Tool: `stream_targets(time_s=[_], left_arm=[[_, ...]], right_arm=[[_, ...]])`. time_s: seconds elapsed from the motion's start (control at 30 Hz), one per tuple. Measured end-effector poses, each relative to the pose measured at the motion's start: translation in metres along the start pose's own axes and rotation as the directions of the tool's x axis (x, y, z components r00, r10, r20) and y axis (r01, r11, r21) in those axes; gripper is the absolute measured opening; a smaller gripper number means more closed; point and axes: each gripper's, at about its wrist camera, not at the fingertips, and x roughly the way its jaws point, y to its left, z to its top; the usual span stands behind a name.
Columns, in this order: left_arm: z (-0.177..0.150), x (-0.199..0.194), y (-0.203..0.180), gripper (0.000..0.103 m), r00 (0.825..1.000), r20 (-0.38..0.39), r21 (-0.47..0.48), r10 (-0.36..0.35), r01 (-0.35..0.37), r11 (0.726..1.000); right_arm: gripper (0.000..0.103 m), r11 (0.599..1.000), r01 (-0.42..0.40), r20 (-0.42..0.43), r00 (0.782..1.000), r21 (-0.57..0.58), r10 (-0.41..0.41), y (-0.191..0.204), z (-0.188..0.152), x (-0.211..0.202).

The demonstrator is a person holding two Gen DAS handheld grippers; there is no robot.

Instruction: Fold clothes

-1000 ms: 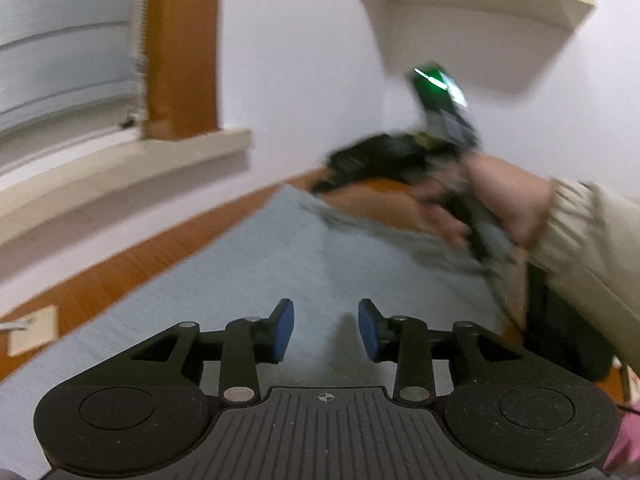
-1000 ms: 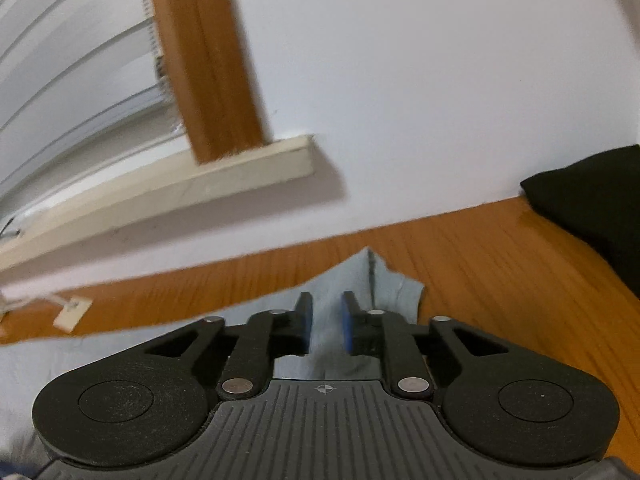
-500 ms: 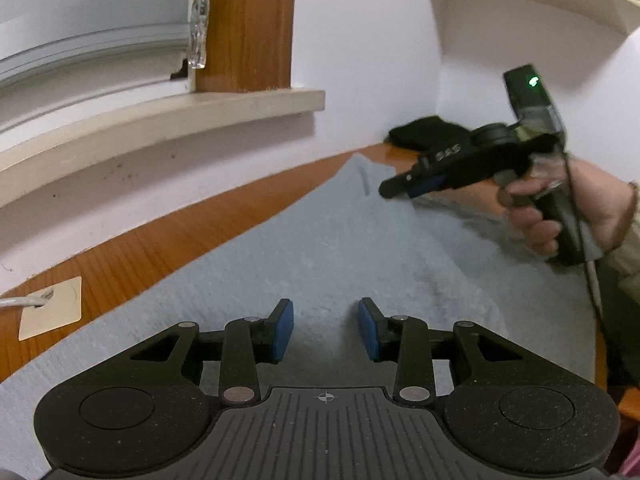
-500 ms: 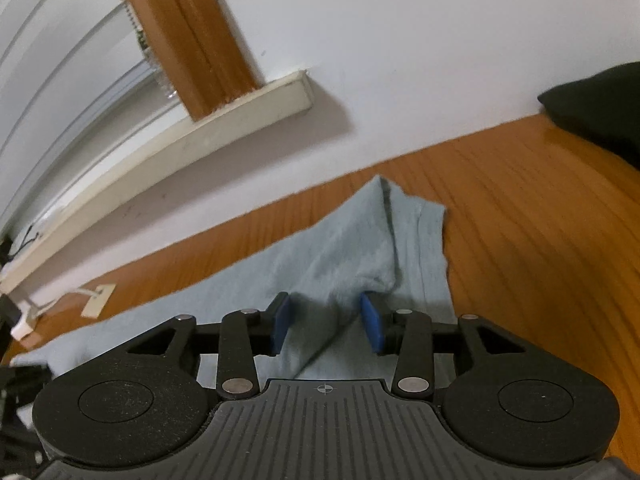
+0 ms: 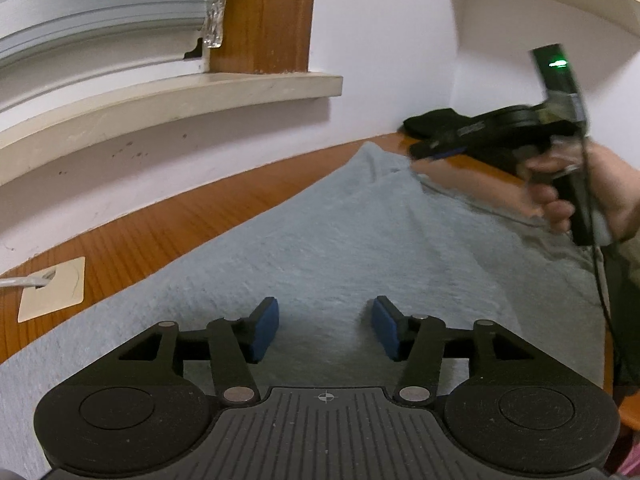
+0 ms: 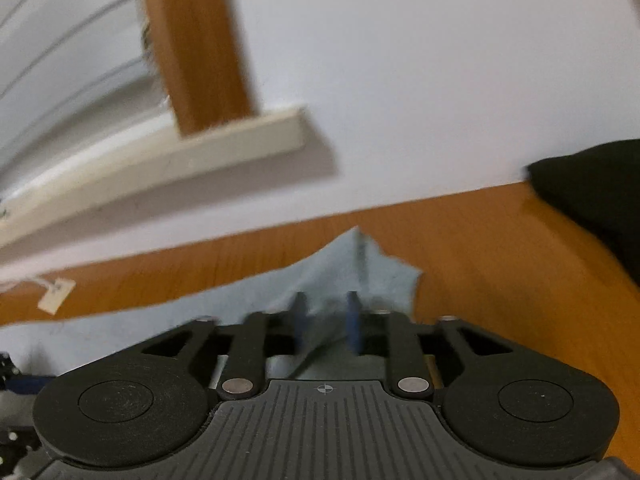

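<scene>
Garment (image 5: 340,240) corner between right tongs (image 6: 326,322)

My right claw (image 6: 325,322) sits low in the frame, its blue pads close together with a fold of the light blue garment (image 6: 352,268) between them; blur hides whether they pinch it. The cloth lies on the wooden counter (image 6: 500,248), with a black cloth (image 6: 592,188) at right.

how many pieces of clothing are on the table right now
2. A light blue garment is spread across the wooden table under both grippers, and a black garment lies at the far corner by the wall. More may be hidden outside the views.
</scene>
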Motion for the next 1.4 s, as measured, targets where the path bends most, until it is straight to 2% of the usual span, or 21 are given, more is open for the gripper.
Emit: stream_targets(time_s=[0.13, 0.2, 0.27, 0.37, 0.53, 0.67, 0.77, 0.93, 1.0, 1.07, 1.1, 1.2, 1.4], left_arm=[[0.0, 0.0, -0.001, 0.069, 1.0, 0.004, 0.006, 0.028, -0.028, 1.0], [0.0, 0.0, -0.001, 0.078, 1.0, 0.005, 0.007, 0.024, -0.024, 1.0], [0.0, 0.001, -0.004, 0.079, 1.0, 0.004, 0.024, 0.025, -0.025, 0.999], [-0.001, -0.003, -0.011, 0.081, 0.998, 0.02, 0.053, 0.052, -0.053, 0.997], [0.0, -0.015, -0.007, 0.082, 0.998, 0.022, 0.041, 0.067, -0.068, 0.997], [0.002, -0.033, 0.002, 0.083, 0.992, 0.044, 0.054, 0.119, -0.121, 0.991], [0.001, -0.052, 0.023, 0.084, 0.984, 0.06, 0.038, 0.167, -0.169, 0.985], [-0.006, -0.087, 0.074, 0.085, 0.966, 0.071, -0.038, 0.248, -0.246, 0.969], [-0.011, -0.1, 0.094, 0.094, 0.96, 0.061, -0.066, 0.272, -0.268, 0.961], [-0.018, -0.112, 0.11, 0.096, 0.955, 0.043, -0.083, 0.293, -0.288, 0.954], [-0.022, -0.118, 0.116, 0.096, 0.952, 0.033, -0.087, 0.304, -0.301, 0.95], [-0.036, -0.133, 0.13, 0.096, 0.935, 0.016, -0.097, 0.353, -0.35, 0.932], [-0.061, -0.163, 0.171, 0.096, 0.91, -0.006, -0.17, 0.414, -0.409, 0.896]], right_arm=[[0.041, 0.997, 0.041, 0.038, 0.999, -0.06, -0.038, -0.019, -0.005, -0.033], [0.042, 0.994, 0.059, 0.05, 0.997, -0.09, -0.054, -0.027, -0.012, -0.05], [0.047, 0.99, 0.077, 0.063, 0.996, -0.119, -0.07, -0.035, -0.02, -0.066], [0.048, 0.982, 0.103, 0.08, 0.993, -0.159, -0.091, -0.045, -0.031, -0.088], [0.048, 0.971, 0.121, 0.097, 0.99, -0.206, -0.103, -0.031, -0.054, -0.094], [0.048, 0.984, 0.033, 0.077, 0.997, -0.177, -0.019, -0.016, -0.059, -0.091], [0.048, 0.977, -0.026, 0.068, 0.997, -0.213, 0.041, 0.011, -0.061, -0.087], [0.049, 0.942, -0.157, 0.035, 0.984, -0.295, 0.175, 0.075, -0.069, -0.07], [0.049, 0.926, -0.205, 0.019, 0.975, -0.318, 0.222, 0.099, -0.074, -0.065], [0.047, 0.908, -0.242, -0.002, 0.966, -0.342, 0.257, 0.117, -0.079, -0.063], [0.047, 0.901, -0.255, -0.016, 0.964, -0.35, 0.266, 0.124, -0.082, -0.063], [0.036, 0.894, -0.271, -0.071, 0.962, -0.358, 0.263, 0.132, -0.093, -0.06], [0.038, 0.904, -0.279, -0.067, 0.96, -0.324, 0.273, 0.125, -0.101, -0.067]])
